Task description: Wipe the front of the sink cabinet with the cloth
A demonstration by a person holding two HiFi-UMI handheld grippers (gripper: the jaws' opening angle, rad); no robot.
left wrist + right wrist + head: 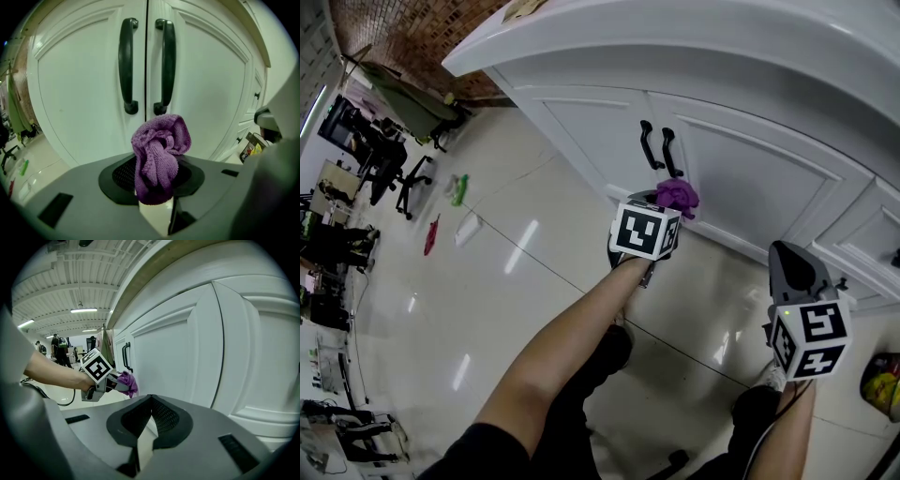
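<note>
Clamping cloth (160, 149), left tool (156, 198) outstretched toward cabinet (79, 84)

The sink cabinet (722, 178) stands ahead on the floor (487, 300), across the top and right of the head view. On its front, the left handle (127, 65) and right handle (166, 65) hang side by side, 1 on each side of the seam between 2 doors. The cloth (159, 150) sits pinched in the left gripper (153, 190), just below the handles' lower ends, before that seam. The right gripper (785, 251) is well to the right, before the next panel. Chairs (411, 180) stand far left; a bag (881, 384) lies far right.
</note>
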